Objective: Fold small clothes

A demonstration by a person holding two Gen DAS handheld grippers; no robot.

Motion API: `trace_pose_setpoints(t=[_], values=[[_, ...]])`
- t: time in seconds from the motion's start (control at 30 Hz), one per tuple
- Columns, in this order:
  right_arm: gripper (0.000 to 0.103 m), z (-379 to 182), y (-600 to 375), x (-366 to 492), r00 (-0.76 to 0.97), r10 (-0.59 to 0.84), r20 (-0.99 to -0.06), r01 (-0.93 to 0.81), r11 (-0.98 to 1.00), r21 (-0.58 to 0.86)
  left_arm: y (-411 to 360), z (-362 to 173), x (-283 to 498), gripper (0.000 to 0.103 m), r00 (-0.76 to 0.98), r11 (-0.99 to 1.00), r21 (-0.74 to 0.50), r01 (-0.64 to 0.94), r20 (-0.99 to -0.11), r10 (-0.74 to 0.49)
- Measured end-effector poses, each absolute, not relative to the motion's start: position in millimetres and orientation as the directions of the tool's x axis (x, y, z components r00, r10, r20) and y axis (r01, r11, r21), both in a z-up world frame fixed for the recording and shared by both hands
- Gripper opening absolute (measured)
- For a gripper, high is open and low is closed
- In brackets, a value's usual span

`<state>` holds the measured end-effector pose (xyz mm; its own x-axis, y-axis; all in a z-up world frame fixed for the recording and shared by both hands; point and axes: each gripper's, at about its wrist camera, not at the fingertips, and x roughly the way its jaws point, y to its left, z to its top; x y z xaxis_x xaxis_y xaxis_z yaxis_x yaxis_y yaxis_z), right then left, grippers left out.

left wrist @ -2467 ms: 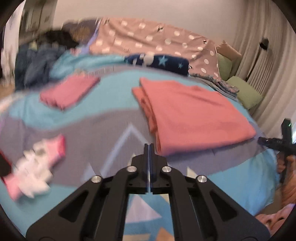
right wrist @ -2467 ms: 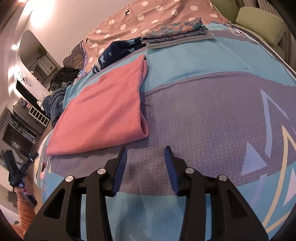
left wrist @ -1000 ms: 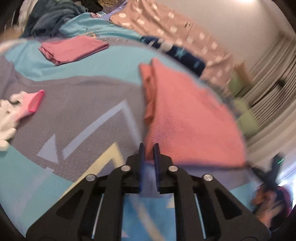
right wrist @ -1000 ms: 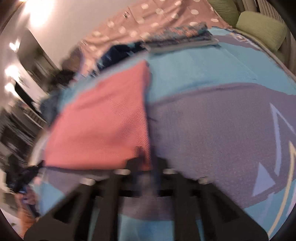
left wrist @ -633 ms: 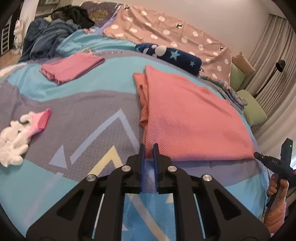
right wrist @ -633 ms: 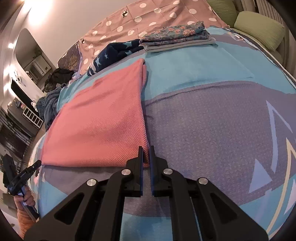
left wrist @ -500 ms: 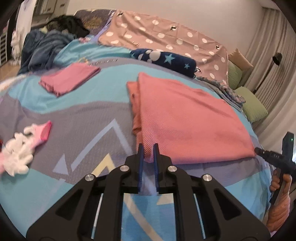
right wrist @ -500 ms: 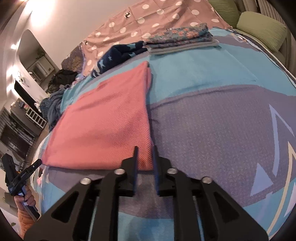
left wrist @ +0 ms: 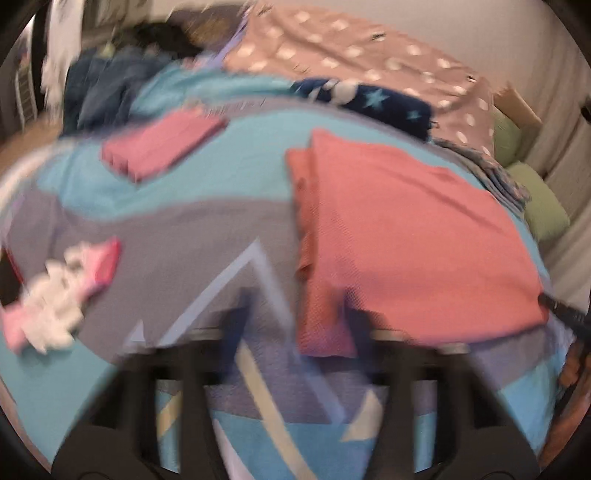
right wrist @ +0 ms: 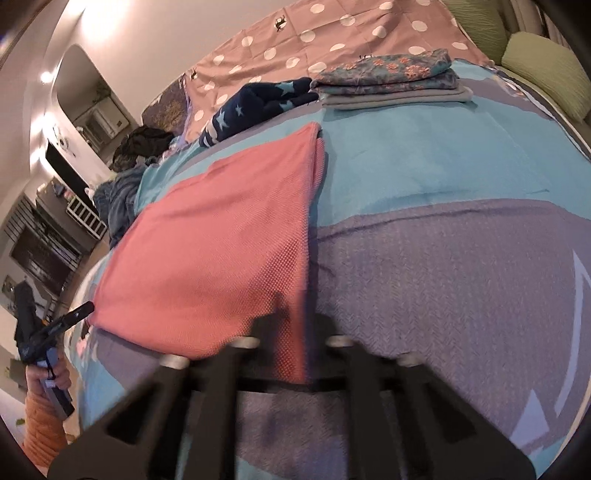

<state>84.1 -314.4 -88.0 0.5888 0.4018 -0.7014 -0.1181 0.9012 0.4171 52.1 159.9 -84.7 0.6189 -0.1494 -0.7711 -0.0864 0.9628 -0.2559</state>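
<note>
Closing around near corners of the waffle-textured coral cloth (right wrist: 221, 240), left gripper (left wrist: 295, 314) and right gripper (right wrist: 293, 314) jaws stand apart.

Left wrist view was pretty much all motion blur, the bedspread (left wrist: 207, 229) pattern and the dotted blanket (left wrist: 369, 59) smeared, even the left gripper (left wrist: 295, 325) just a dark ghost. Right wrist view was way sharper, only the right gripper (right wrist: 291, 332) looked soft. Warm indoor light, glare blown out on the wall (right wrist: 103, 22) top left. Heavy fisheye bending, black vignette corners.
</note>
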Motion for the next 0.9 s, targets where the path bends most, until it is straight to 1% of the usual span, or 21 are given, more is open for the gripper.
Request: trace_pose_setpoints(t=[0.03, 0.07, 0.13, 0.2, 0.3, 0.37, 0.43, 0.5, 0.6, 0.63, 0.67, 0.7, 0.73, 0.8, 0.9], values=[[0.004, -86.9, -316.8, 82.9, 0.593, 0.420, -0.687, -0.122, 0.890, 0.440, 165.1, -87.6, 52.5, 0.000, 0.609, 0.947, -0.307, -0.093, -0.770, -0.190], [0.004, -84.1, -323.9, 80.9, 0.600, 0.460, -0.655, -0.124, 0.862, 0.492, 167.1, -85.3, 49.8, 0.000, 0.622, 0.941, -0.322, -0.104, -0.759, -0.191], [0.002, -78.6, -340.0, 76.7, 0.610, 0.540, -0.580, -0.128, 0.790, 0.600, 165.3, -74.1, 44.7, 0.000, 0.638, 0.945, -0.313, -0.099, -0.748, -0.181], [0.002, -76.3, -349.1, 74.0, 0.605, 0.590, -0.536, -0.145, 0.742, 0.654, 164.6, -60.3, 38.7, 0.000, 0.642, 0.951, -0.299, -0.076, -0.745, -0.183], [0.002, -83.2, -347.7, 73.8, 0.589, 0.570, -0.574, -0.142, 0.771, 0.620, 167.5, -59.8, 35.0, 0.000, 0.612, 0.974, -0.203, -0.099, -0.785, -0.101], [0.002, -93.9, -342.4, 75.0, 0.571, 0.547, -0.612, -0.138, 0.798, 0.586, 174.6, -70.2, 36.0, 0.000, 0.576, 0.972, -0.184, -0.146, -0.815, -0.068], [0.004, -98.7, -339.5, 75.0, 0.562, 0.545, -0.622, -0.143, 0.805, 0.576, 174.5, -70.6, 35.8, 0.000, 0.578, 0.969, -0.164, -0.184, -0.816, -0.028], [0.005, -97.1, -340.6, 73.1, 0.557, 0.563, -0.610, -0.160, 0.794, 0.587, 164.3, -61.2, 38.0, 0.000, 0.598, 0.973, -0.147, -0.175, -0.801, -0.013], [0.006, -92.4, -343.6, 72.4, 0.551, 0.569, -0.610, -0.169, 0.793, 0.586, 125.9, -38.2, 50.3, 0.001, 0.632, 0.987, -0.139, -0.077, -0.773, -0.060], [0.008, -91.3, -346.5, 73.3, 0.548, 0.567, -0.615, -0.161, 0.793, 0.587, 104.7, -30.0, 59.0, 0.010, 0.635, 0.990, -0.142, -0.018, -0.766, -0.099], [0.011, -90.6, -350.4, 74.0, 0.544, 0.568, -0.617, -0.152, 0.791, 0.593, 91.1, -25.8, 64.5, 0.015, 0.634, 0.989, -0.145, 0.019, -0.763, -0.124], [0.019, -90.0, -356.4, 75.6, 0.536, 0.564, -0.628, -0.122, 0.788, 0.604, 72.7, -21.7, 71.8, 0.022, 0.630, 0.987, -0.148, 0.064, -0.761, -0.155], [0.026, -90.6, -364.1, 77.8, 0.526, 0.555, -0.645, -0.070, 0.784, 0.617, 47.8, -18.4, 82.7, 0.024, 0.619, 0.981, -0.150, 0.123, -0.761, -0.194], [0.026, -92.4, -377.6, 82.1, 0.506, 0.548, -0.666, 0.006, 0.770, 0.639, 7.1, -18.3, 99.1, 0.024, 0.591, 0.967, -0.153, 0.205, -0.768, -0.247], [0.026, -95.5, -400.6, 90.0, 0.498, 0.553, -0.668, 0.085, 0.735, 0.673, -55.0, -24.2, 122.1, 0.024, 0.522, 0.933, -0.163, 0.320, -0.792, -0.317]])
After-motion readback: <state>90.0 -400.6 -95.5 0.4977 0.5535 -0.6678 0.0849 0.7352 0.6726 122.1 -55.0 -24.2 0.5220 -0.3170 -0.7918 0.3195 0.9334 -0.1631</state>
